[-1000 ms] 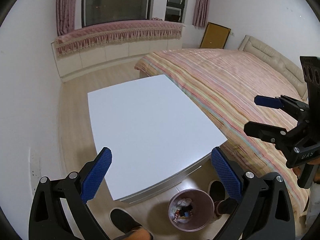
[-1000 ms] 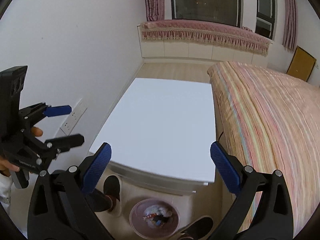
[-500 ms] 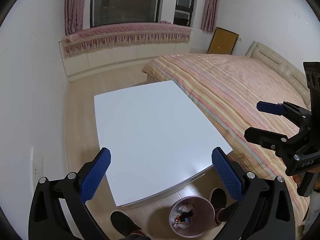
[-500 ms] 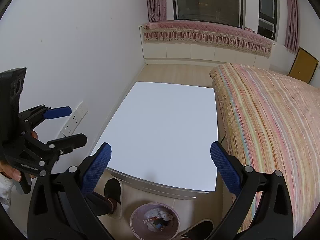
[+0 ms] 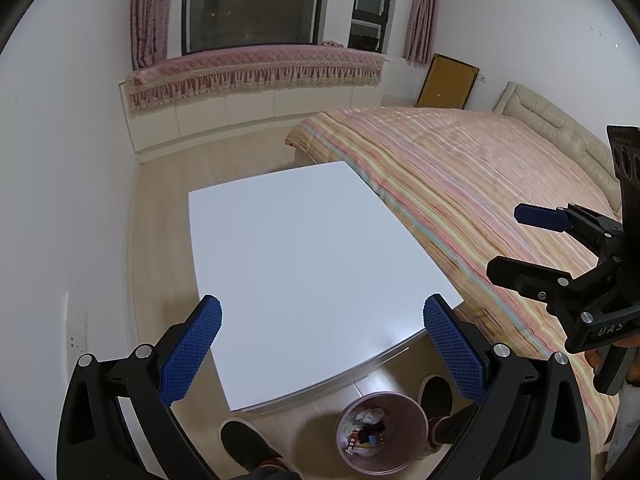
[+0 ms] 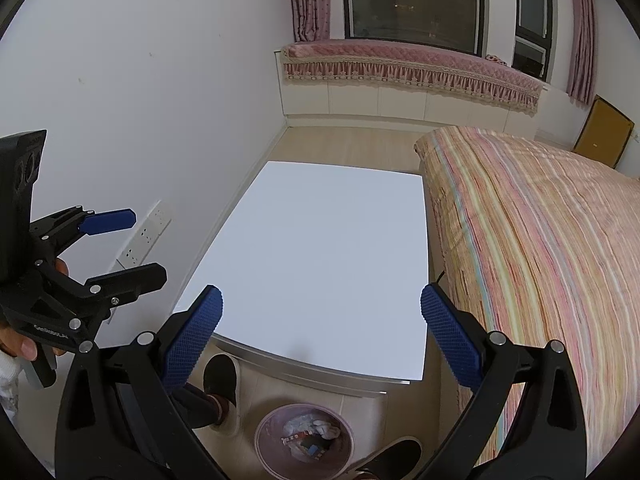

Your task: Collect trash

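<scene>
**Both grippers lifted clear; trash sits in bin, table top bare**

Bedroom setting: pale wood floor, white walls, striped bed (image 5: 460, 184) to the right of a low white table (image 5: 304, 264).

Change noted. Across the last second both wrist views have risen and drawn back: the table looks smaller and lies lower in frame than before, and more of the window seat (image 5: 256, 68) and far wall shows. The bin (image 5: 378, 432) has held its place on the floor at the table's near edge, between the person's two dark slippers. Nothing has been picked up or dropped in that interval.

Grippers. Left gripper (image 5: 322, 344) is spread wide with nothing between its blue pads. Right gripper (image 6: 320, 340) is likewise spread wide and holds nothing. Each shows in the other's view, raised above the table, one at either side, well apart.

Task item. Trash (image 6: 310, 434) lies inside the pink bin: crumpled white tissue toward the far side, small dark and coloured wrappers nearer. The pile sits below the rim; nothing overhangs.

Assessment. No loose trash is visible on the table top, the floor in view, or the bed. In my judgement the collecting is finished or very nearly so, and the raised, open grippers suit a final check of the room.
</scene>
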